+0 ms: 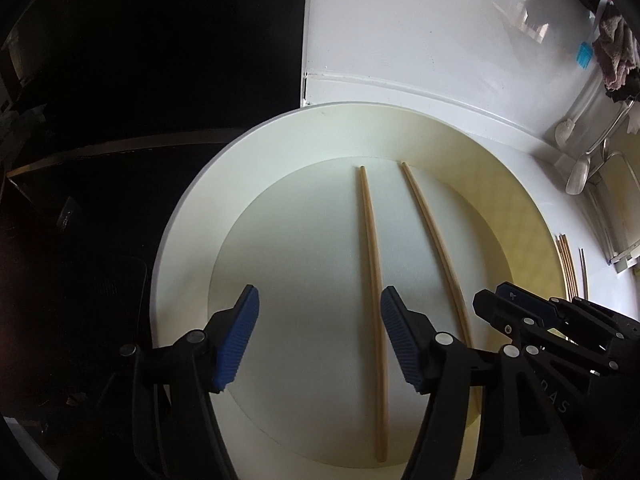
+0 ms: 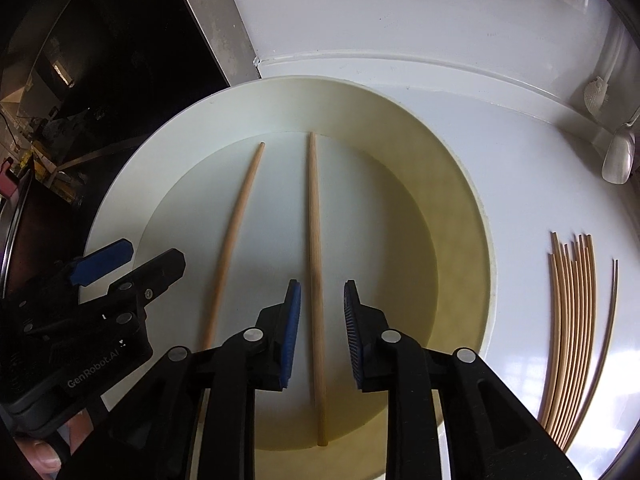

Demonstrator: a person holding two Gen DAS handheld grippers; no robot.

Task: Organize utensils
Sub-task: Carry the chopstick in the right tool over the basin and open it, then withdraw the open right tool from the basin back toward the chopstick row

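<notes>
Two wooden chopsticks (image 2: 316, 280) lie apart in a shallow cream tray (image 2: 460, 184) on the white desk (image 2: 520, 152). The right gripper (image 2: 318, 312) hangs over one stick, jaws spread with it between them, untouched. The left gripper (image 1: 318, 320) has jaws spread; the other stick (image 1: 374, 264) lies just inside its right jaw. More chopsticks (image 2: 572, 320) lie beyond the right jaws.

Both wrist views close above tray (image 1: 192, 200)

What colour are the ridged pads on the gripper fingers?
Blue, on black arms. The ridged rubber pads show best in the left wrist view.
</notes>
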